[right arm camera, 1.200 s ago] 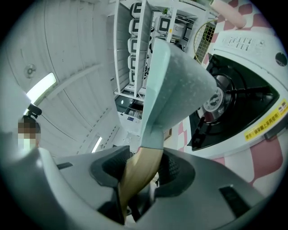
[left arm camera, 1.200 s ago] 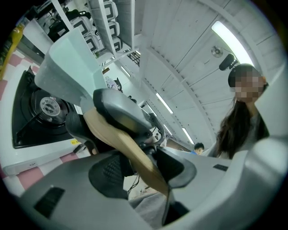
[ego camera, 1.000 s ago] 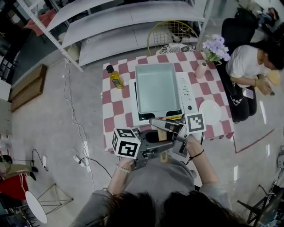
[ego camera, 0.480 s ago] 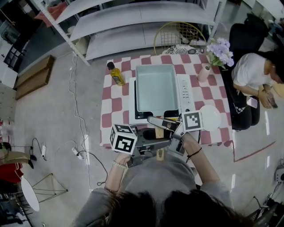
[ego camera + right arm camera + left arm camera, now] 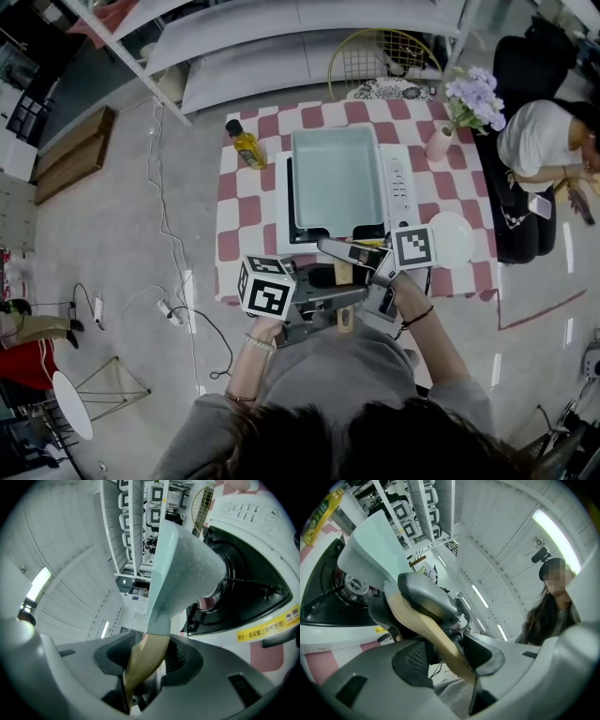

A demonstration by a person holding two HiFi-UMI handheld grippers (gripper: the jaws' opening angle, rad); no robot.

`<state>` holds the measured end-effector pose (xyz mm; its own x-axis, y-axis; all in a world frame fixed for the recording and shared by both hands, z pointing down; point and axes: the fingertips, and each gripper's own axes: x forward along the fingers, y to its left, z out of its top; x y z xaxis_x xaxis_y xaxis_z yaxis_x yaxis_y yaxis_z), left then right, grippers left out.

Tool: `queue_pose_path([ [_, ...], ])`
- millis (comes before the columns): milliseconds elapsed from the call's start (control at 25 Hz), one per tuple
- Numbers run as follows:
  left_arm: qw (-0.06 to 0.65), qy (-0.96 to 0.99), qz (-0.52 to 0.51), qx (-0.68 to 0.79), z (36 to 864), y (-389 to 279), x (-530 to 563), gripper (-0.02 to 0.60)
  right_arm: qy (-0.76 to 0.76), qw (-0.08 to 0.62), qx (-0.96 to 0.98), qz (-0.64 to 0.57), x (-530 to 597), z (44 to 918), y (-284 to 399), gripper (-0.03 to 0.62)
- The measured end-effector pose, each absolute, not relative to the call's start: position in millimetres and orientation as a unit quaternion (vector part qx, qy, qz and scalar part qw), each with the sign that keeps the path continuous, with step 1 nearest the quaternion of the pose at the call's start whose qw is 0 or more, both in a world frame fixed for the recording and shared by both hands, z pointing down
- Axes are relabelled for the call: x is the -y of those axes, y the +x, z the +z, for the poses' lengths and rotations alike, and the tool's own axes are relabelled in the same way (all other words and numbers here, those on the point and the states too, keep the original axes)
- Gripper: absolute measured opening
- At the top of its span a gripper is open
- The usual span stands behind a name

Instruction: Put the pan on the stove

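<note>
A pale green square pan (image 5: 337,178) sits over the black burner of the white stove (image 5: 401,187); whether it rests on the burner I cannot tell. Its wooden handle (image 5: 344,279) points toward me. My left gripper (image 5: 328,302) and my right gripper (image 5: 354,255) are both shut on that handle, one from each side. In the left gripper view the handle (image 5: 433,632) runs between the left gripper's (image 5: 445,656) pads, with the pan (image 5: 370,550) and burner (image 5: 328,599) beyond. The right gripper (image 5: 150,657) clamps the handle (image 5: 143,660) below the pan (image 5: 183,569), beside the stove (image 5: 255,597).
The stove stands on a red-and-white checked table (image 5: 242,230). On it are a yellow oil bottle (image 5: 247,148), a vase of purple flowers (image 5: 469,98) and a white plate (image 5: 454,239). A person (image 5: 544,141) sits at the right. Cables (image 5: 173,309) trail on the floor at the left.
Both grippers and the pan have sunk slightly over the stove. Both grips on the handle look the same.
</note>
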<state>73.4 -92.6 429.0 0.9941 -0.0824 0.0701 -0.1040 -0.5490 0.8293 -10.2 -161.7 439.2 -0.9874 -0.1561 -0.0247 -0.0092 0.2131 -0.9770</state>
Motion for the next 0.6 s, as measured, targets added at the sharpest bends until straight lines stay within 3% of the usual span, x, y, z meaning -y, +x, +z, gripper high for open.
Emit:
queue_pose_path([
  [600, 0.499, 0.866, 0.006, 0.043, 444.5, 70.9, 101.7, 0.198, -0.062, 0.052, -0.762, -0.642, 171.6, 460.6, -11.7, 0.19],
])
